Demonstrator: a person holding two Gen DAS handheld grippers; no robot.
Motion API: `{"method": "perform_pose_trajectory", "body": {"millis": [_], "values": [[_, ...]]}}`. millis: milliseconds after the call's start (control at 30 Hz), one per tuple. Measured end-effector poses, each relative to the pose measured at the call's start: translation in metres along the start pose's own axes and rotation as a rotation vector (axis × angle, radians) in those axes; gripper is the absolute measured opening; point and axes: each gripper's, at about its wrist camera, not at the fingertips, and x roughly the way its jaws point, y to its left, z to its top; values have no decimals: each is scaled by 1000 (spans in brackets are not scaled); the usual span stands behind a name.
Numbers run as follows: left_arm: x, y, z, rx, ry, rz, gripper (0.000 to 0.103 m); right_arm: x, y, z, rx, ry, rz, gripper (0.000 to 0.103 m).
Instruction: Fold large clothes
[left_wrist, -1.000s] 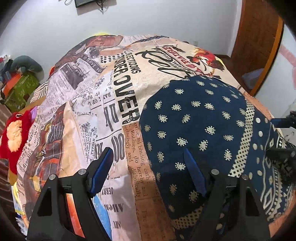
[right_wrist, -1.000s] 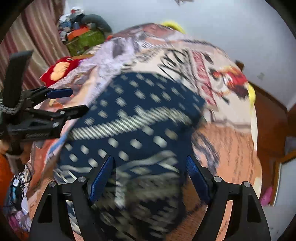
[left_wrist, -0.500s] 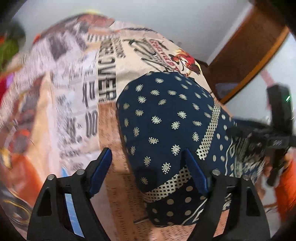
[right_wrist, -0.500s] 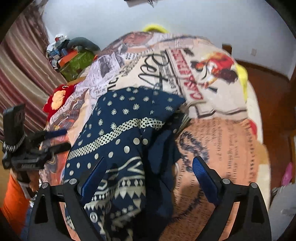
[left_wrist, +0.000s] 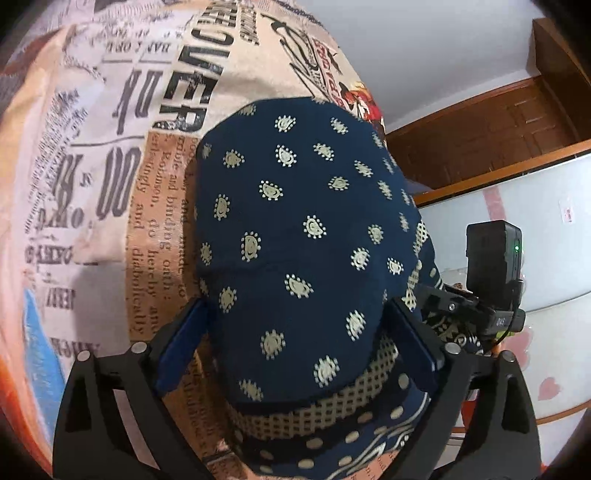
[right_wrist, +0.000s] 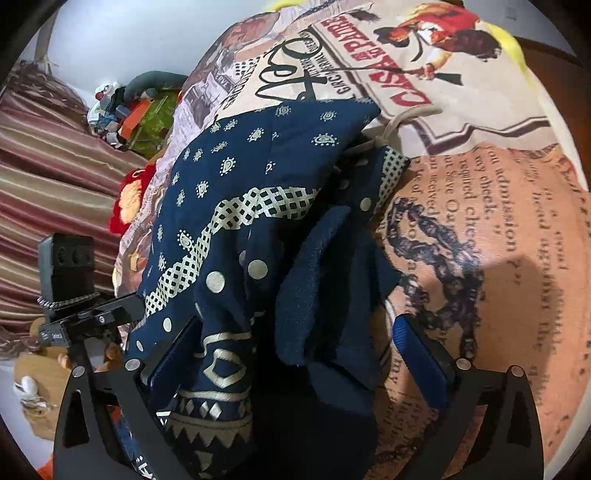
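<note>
garment: 1, navy printed cloth (left_wrist: 295, 236), cream paisley dots plus a checked band, lying bunched on the bed
bed: 1, covered by a newspaper-print sheet (left_wrist: 110, 155); garment sits near the middle of the sheet
left tongs (left_wrist: 295, 343): 1, jaws spreading apart, garment's rounded end between them, pads not pressing on it
right tongs (right_wrist: 291, 350): 1, jaws spreading apart, crumpled patterned end of garment between them, no squeeze seen
blue pads: 2 per tongs, 4 in all
drawstring: 1, pale cord (right_wrist: 399, 123) at the garment's far edge, trailing onto the sheet
red plush toy: 1 (right_wrist: 129, 199), beside the bed, left of the garment in the right wrist view
clutter pile: 1 (right_wrist: 133, 107), beyond the toy, items too small to count
striped curtain: 1 (right_wrist: 48, 162), left of the bed
wooden door: 1 (left_wrist: 480, 136), right of the garment in the left wrist view
</note>
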Motion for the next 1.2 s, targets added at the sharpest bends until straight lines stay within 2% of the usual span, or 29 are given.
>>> {"method": "perform_pose_trajectory", "body": {"millis": [367,467,567,633,733,867,1000,1200], "values": [[30,10,18,-67,69,-74,102,27,10,12,15,64,111,103],[37,7,20,-74,78,-82,102,36,19,12,3,78,115,103],[34,4,19,-71,64,-96,94,38,28,11,-6,59,97,102],[27,0,16,-46,51,-93,83,36,29,10,-4,54,105,95],[17,-6,9,-5,39,-80,76,31,33,6,-25,40,96,86],[6,-13,8,21,12,-68,71,23,40,1,-37,19,91,71],[-13,-18,3,45,-25,-68,67,14,52,1,-53,4,93,61],[-60,-22,-5,77,-108,-69,66,-1,83,2,-110,-31,96,56]]}}
